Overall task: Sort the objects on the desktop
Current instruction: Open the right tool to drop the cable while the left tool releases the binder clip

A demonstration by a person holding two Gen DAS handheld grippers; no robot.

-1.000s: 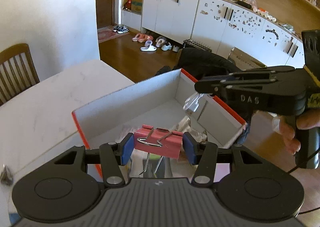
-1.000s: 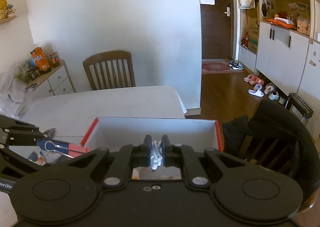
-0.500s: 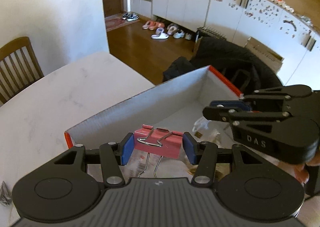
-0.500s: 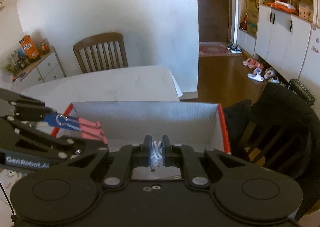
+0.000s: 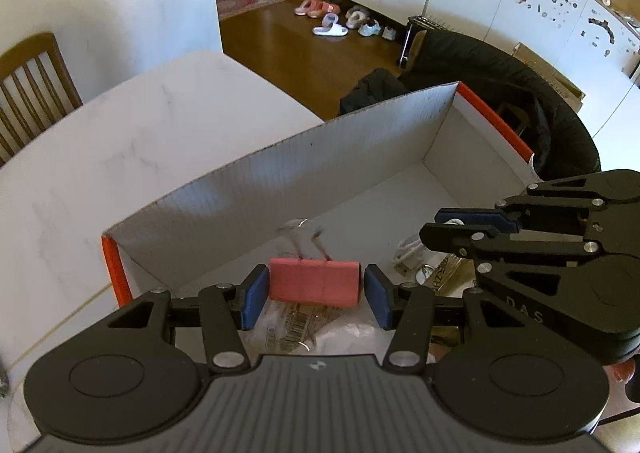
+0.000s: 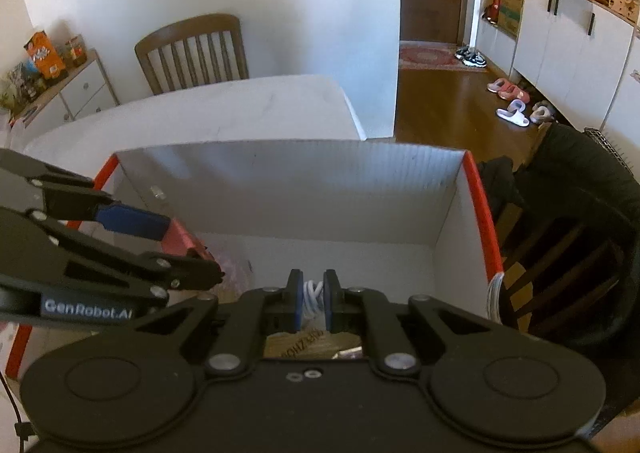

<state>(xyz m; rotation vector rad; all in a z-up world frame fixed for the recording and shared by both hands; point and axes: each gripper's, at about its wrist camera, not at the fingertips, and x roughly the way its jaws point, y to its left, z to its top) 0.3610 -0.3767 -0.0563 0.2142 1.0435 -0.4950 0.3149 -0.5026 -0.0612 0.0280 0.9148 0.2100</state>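
Note:
A pink binder clip [image 5: 314, 287] sits endwise between the blue pads of my left gripper [image 5: 316, 293], which is shut on it. Its wire handles point away and look blurred. In the right wrist view the same clip [image 6: 182, 239] shows in the left gripper [image 6: 192, 249] over the box's left half. My right gripper [image 6: 312, 293] is shut on a coiled white cable [image 6: 313, 291]. In the left wrist view the right gripper [image 5: 434, 224] is low over the box's right half. Both hang above the open white box with an orange rim [image 5: 280, 181].
Plastic-wrapped packets [image 5: 296, 325] and a brown packet [image 6: 308, 345] lie on the box floor. The box stands on a white table [image 5: 120, 149]. A wooden chair [image 6: 192, 49] is behind the table. A black jacket on a chair [image 5: 520, 93] sits right of the box.
Both grippers have sunk toward the box, and the right one now reaches lower over its right half. The clip has swung between the pads, so its handles now point away.

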